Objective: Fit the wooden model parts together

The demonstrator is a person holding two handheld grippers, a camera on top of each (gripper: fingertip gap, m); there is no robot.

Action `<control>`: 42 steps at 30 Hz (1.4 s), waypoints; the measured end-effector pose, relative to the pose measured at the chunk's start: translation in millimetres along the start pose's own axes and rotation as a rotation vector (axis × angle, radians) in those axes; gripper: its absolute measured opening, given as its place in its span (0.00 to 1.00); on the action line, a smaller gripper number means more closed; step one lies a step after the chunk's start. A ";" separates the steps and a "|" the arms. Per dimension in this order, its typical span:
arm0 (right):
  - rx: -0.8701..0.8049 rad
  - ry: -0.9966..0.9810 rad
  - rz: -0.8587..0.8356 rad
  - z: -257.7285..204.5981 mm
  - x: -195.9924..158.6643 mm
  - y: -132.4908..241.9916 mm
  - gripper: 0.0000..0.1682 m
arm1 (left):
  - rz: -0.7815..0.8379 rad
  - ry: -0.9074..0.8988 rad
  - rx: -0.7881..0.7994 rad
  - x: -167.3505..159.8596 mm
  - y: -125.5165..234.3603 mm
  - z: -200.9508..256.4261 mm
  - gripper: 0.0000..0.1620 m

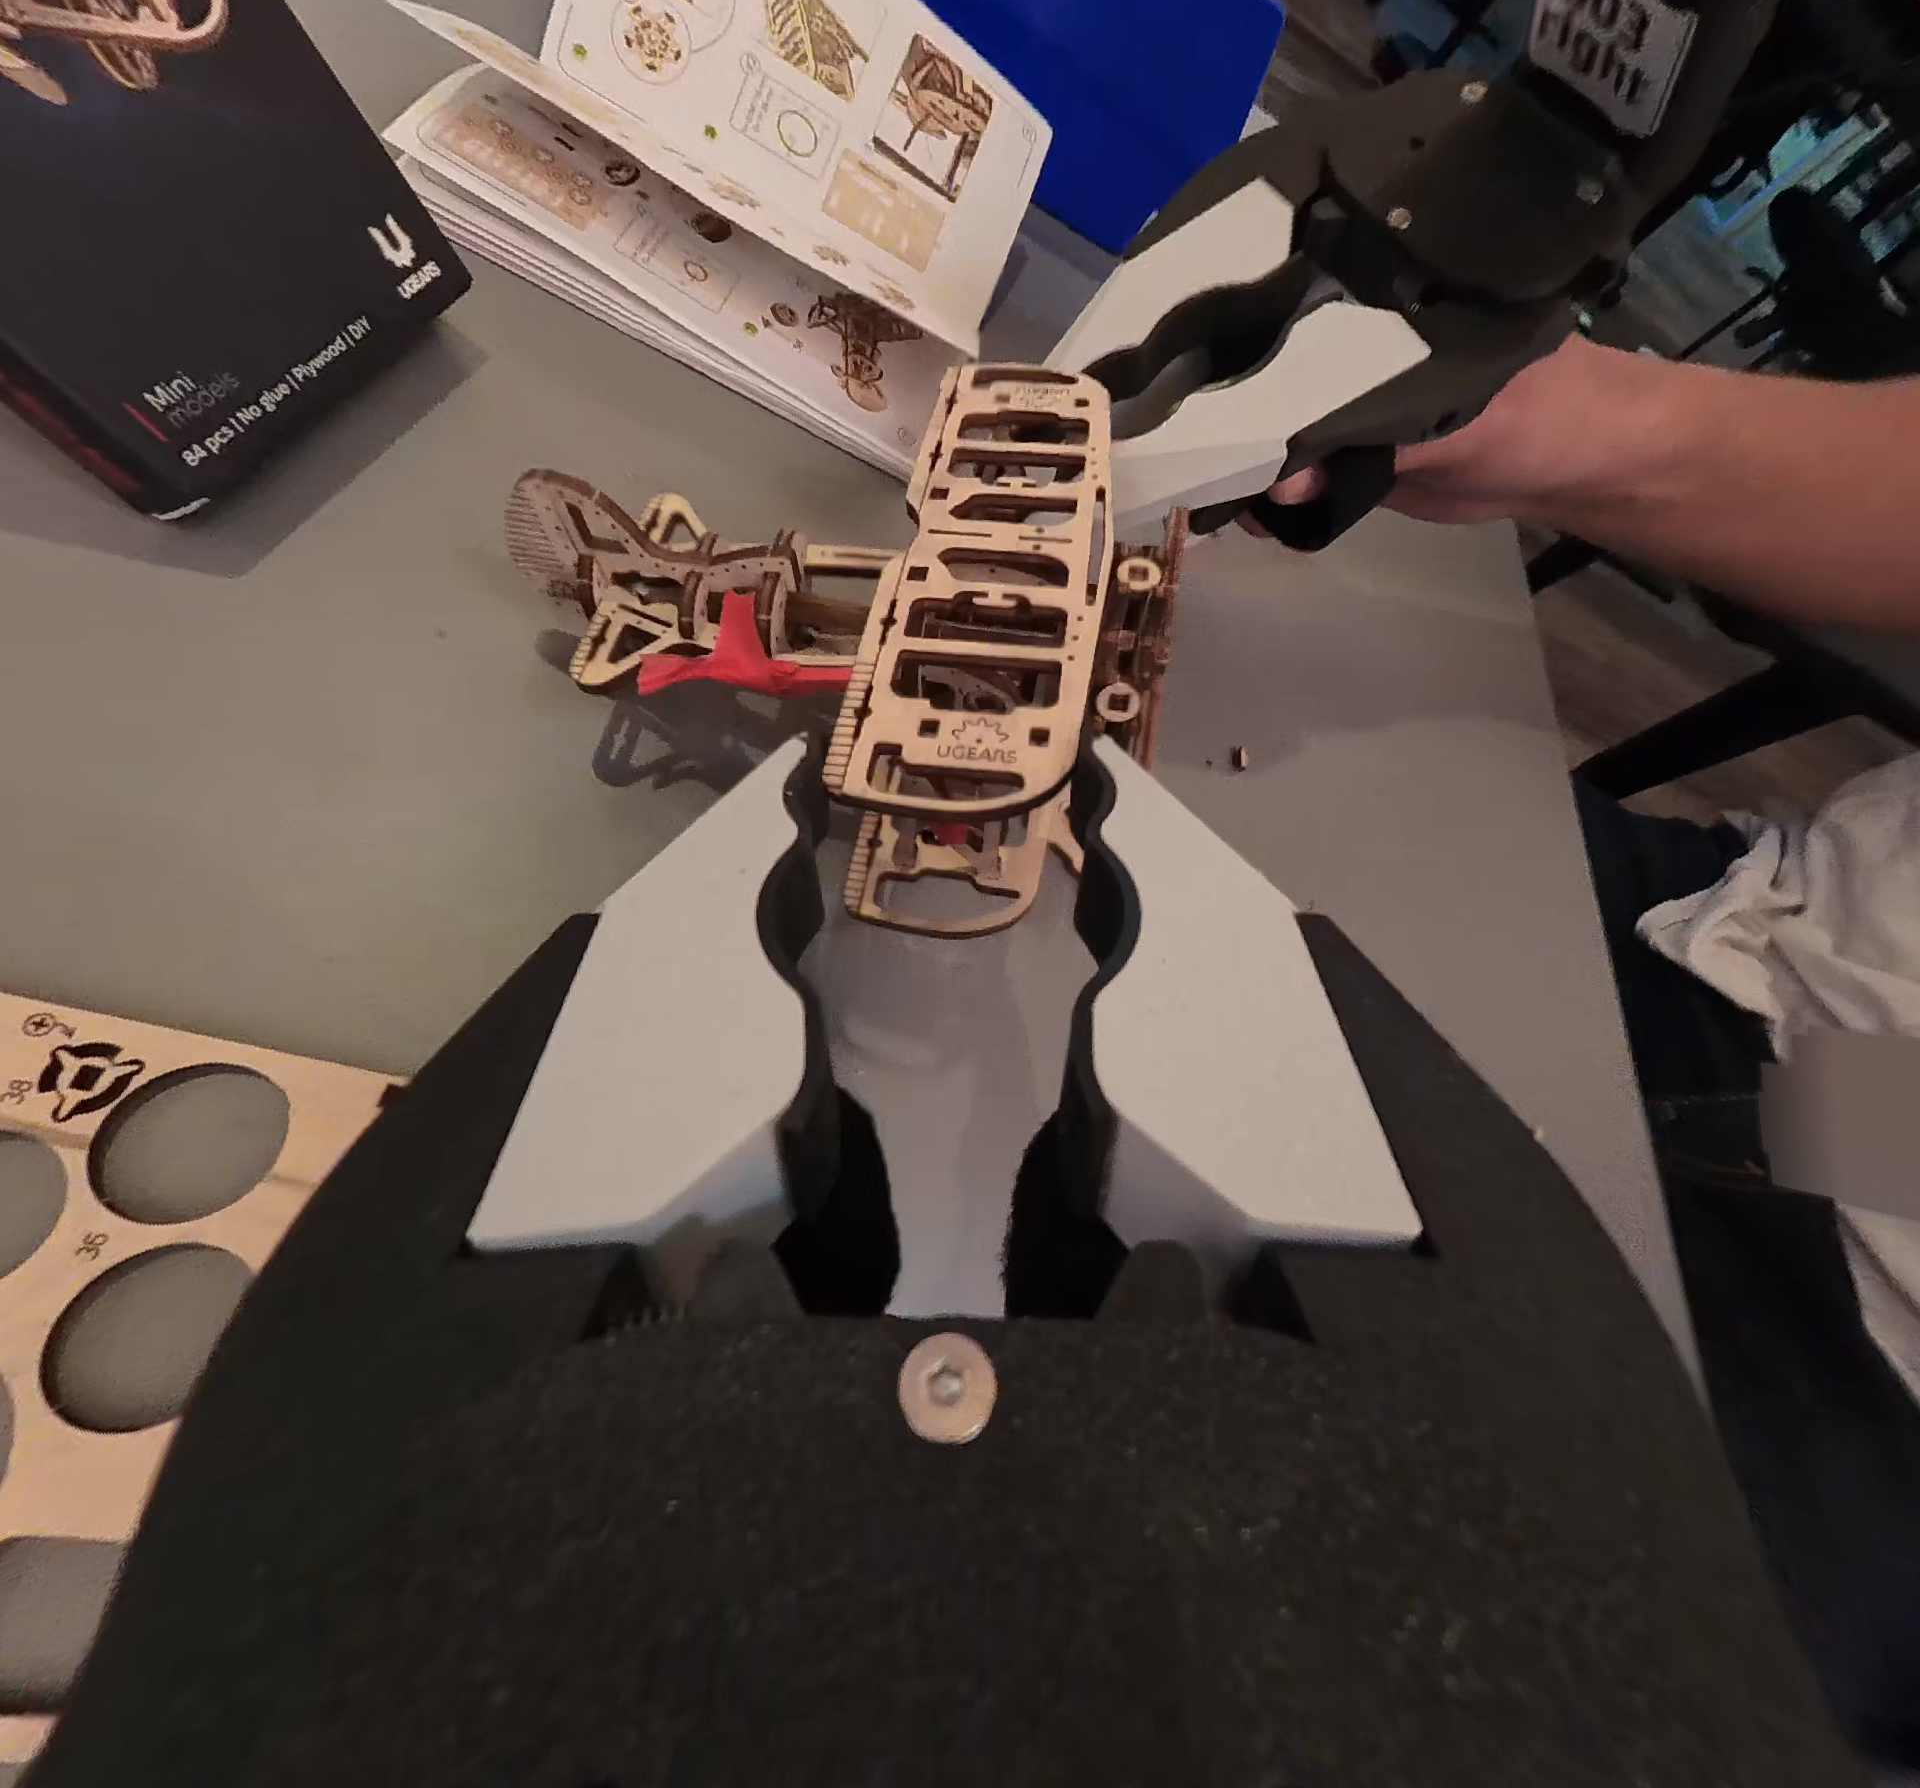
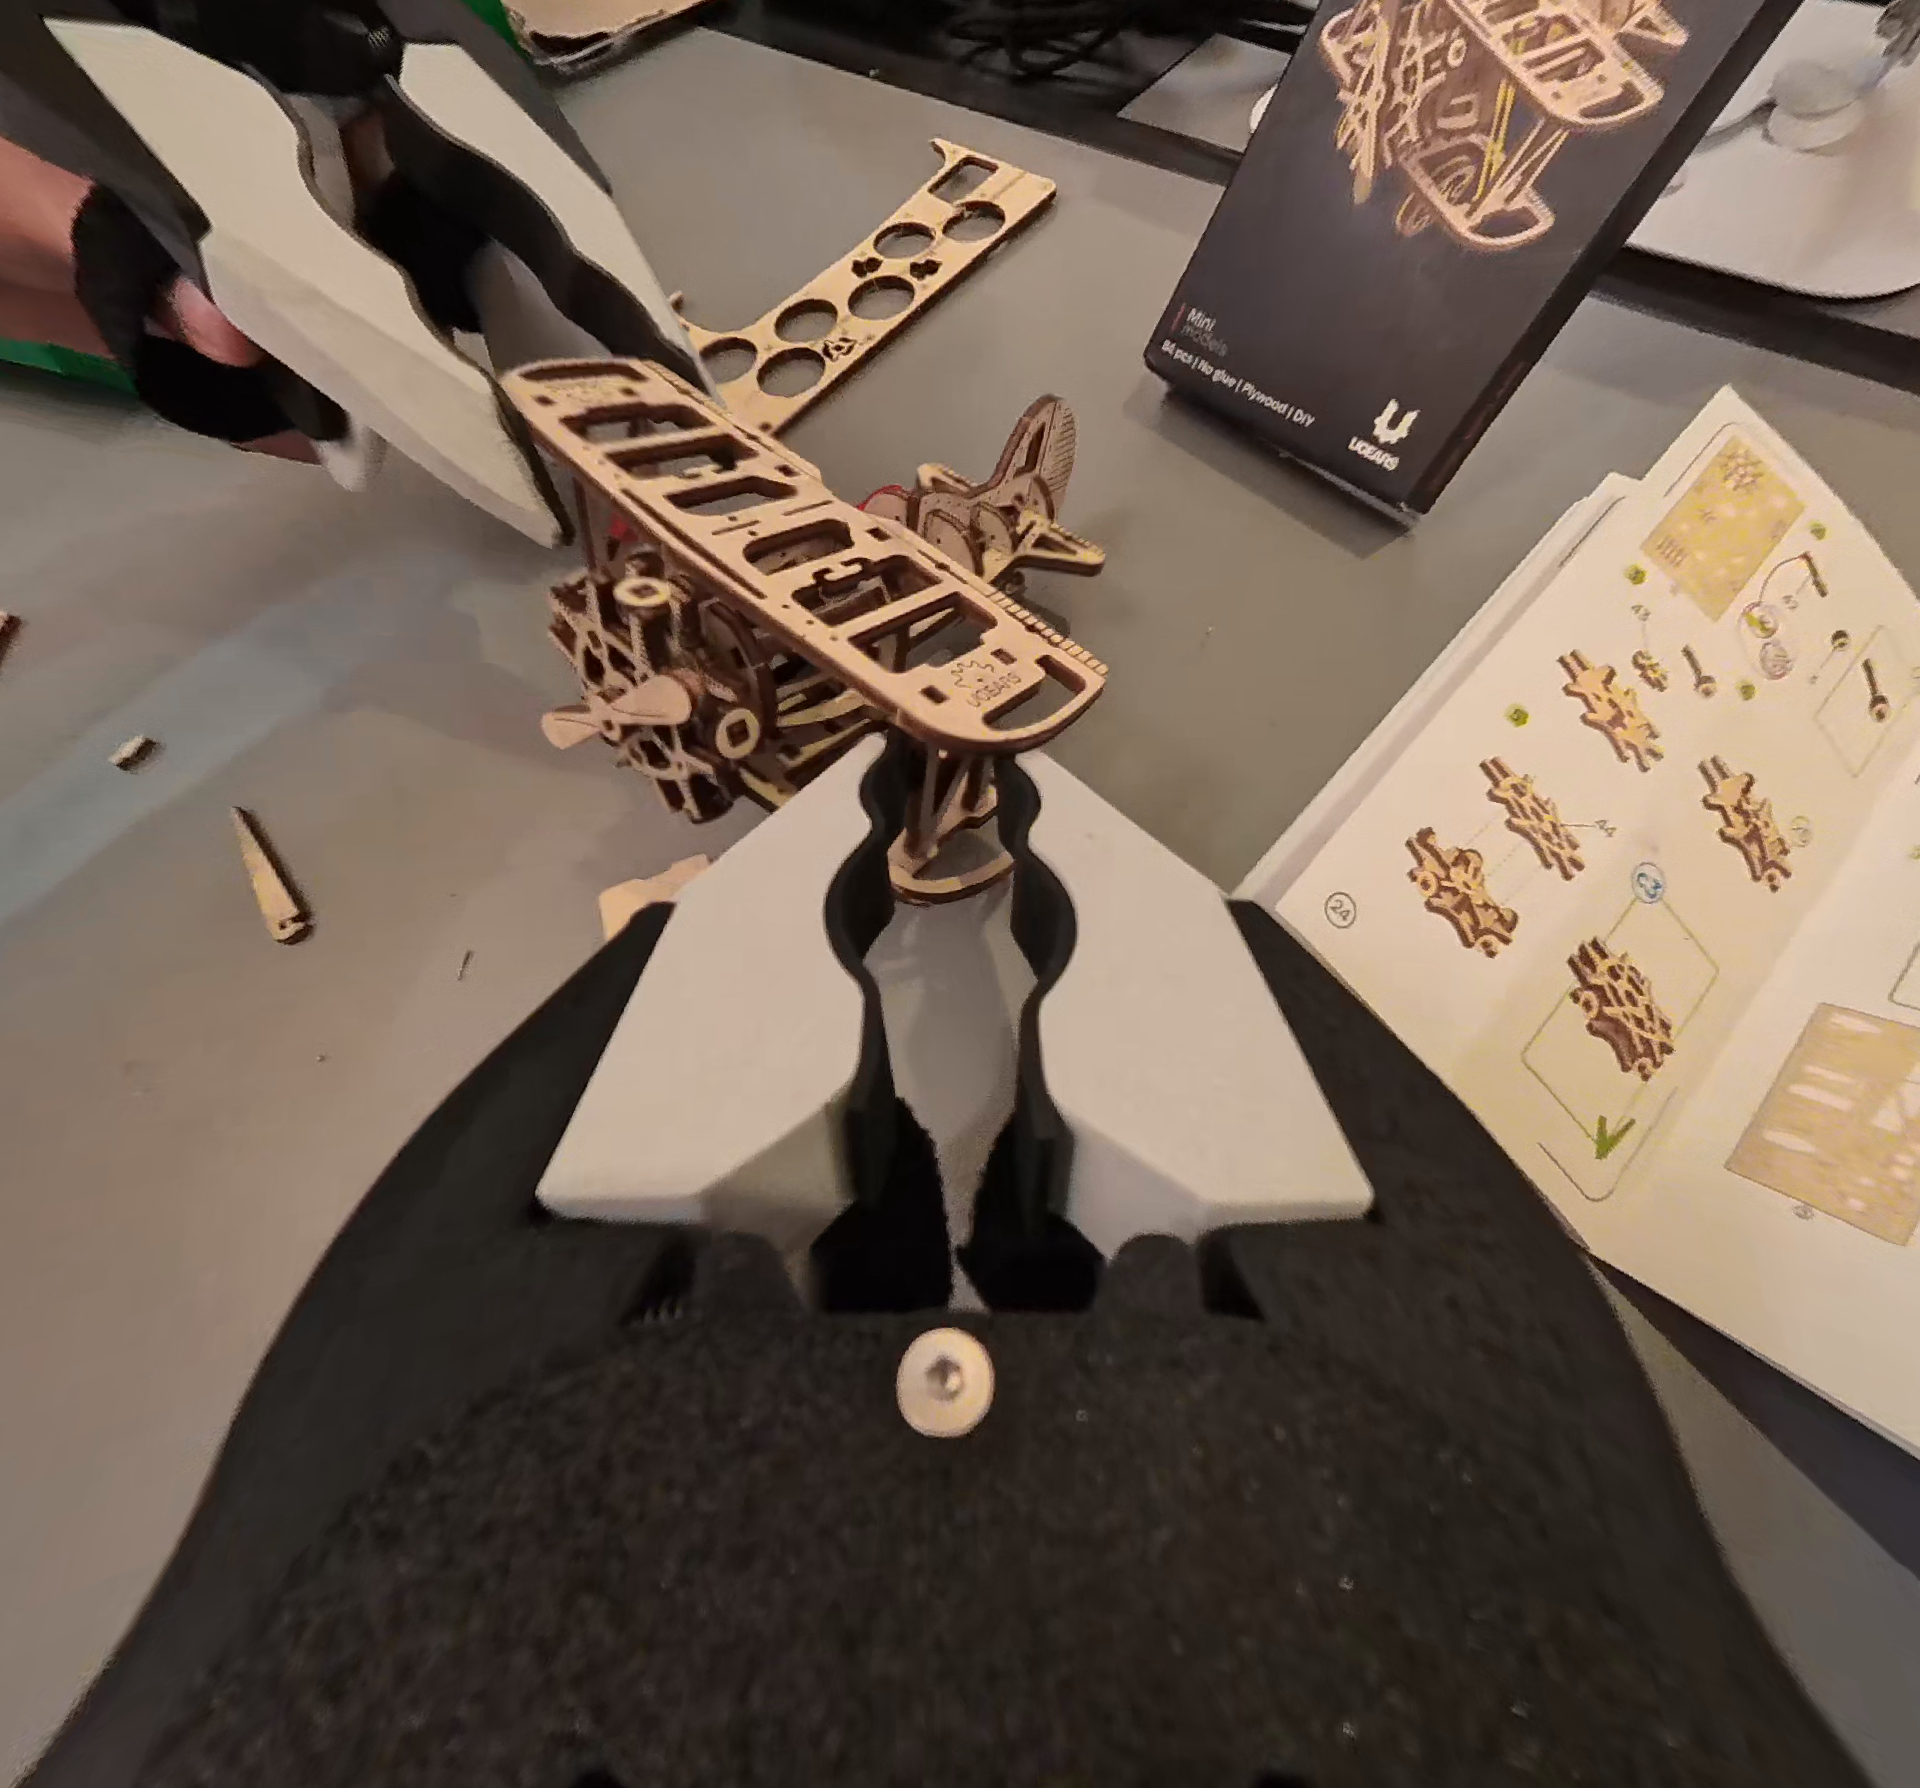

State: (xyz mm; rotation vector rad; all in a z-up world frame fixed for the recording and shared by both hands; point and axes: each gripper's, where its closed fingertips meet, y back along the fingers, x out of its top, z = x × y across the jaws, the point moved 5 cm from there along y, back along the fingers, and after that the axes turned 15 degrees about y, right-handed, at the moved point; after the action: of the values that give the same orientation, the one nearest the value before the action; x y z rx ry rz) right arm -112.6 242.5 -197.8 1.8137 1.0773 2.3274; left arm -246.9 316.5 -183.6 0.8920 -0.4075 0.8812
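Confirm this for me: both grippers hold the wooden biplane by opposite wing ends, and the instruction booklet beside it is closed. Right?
Not quite: the instruction booklet lies open, its diagram pages showing plainly in the right wrist view. The rest stands: the left gripper and right gripper each grip an opposite wing end of the wooden biplane.

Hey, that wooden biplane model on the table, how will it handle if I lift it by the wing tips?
The biplane probably feels light: thin, cut-out plywood. Its top wing likely flexes or cracks under a hard squeeze. With each tool gripping one wing end, uneven pulling might pop press-fit joints.
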 end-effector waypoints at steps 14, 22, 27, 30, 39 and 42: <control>0.018 0.011 -0.040 -12.2 -25.0 7.4 0.24 | 0.151 0.062 0.075 -42.8 14.1 4.1 0.35; 0.036 0.059 -0.073 -22.1 -25.4 -3.9 0.29 | 0.114 0.062 0.135 -58.0 -1.9 7.3 0.38; 0.065 0.003 -0.044 -22.5 -24.0 -3.1 0.27 | 0.129 0.092 0.159 -56.9 2.0 -0.4 0.37; 0.092 -0.019 -0.028 -25.3 -21.7 -3.5 0.26 | 0.133 0.101 0.167 -57.7 1.3 -0.9 0.38; 0.149 -0.010 -0.027 -34.3 -20.2 -4.8 0.26 | 0.091 0.155 0.185 -60.1 0.2 -10.4 0.39; 0.149 -0.002 -0.024 -35.5 -21.1 -4.3 0.26 | 0.067 0.146 0.201 -61.0 -2.3 -11.0 0.38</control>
State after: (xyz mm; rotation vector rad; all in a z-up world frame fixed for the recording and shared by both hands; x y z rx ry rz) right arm -137.7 219.4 -221.5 1.8383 1.2971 2.2877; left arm -281.6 294.8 -230.2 0.9951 -0.2253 1.0556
